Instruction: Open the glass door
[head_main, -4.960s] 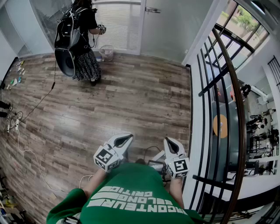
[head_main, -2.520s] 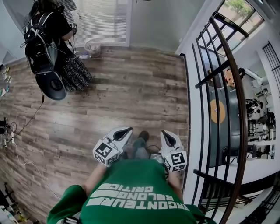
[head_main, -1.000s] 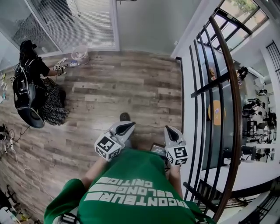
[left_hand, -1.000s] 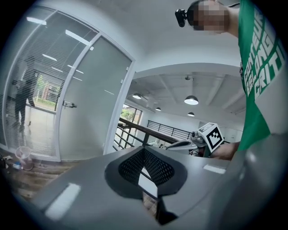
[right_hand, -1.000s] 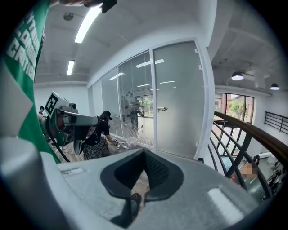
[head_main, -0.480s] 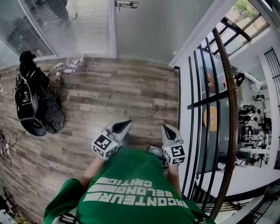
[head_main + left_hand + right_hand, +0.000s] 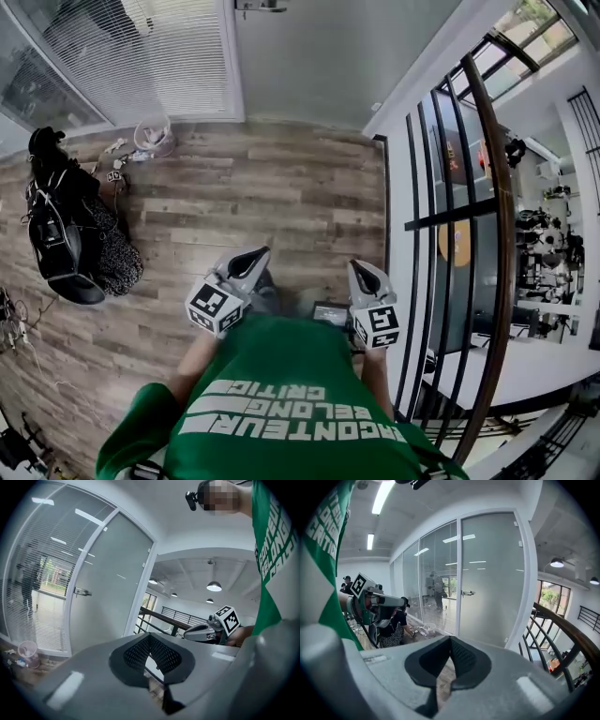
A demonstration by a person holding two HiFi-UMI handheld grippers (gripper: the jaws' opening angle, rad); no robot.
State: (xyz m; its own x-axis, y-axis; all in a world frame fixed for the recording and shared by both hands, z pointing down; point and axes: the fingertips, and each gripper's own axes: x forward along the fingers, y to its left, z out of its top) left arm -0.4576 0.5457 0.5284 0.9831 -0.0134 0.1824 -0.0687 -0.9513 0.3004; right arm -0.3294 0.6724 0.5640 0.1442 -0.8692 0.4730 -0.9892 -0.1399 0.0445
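Walked a fair bit closer over the last few seconds, so the glass door (image 7: 309, 56) now fills the top of the head view. I'd say the approach is mostly done, but nothing's been touched yet. The left gripper (image 7: 253, 255) and right gripper (image 7: 359, 271) both have their jaws closed on nothing. The handle (image 7: 255, 6) is up ahead of them, slightly left, well apart

Head view downward, both gripper views toward glass door (image 7: 492, 573), seemingly far
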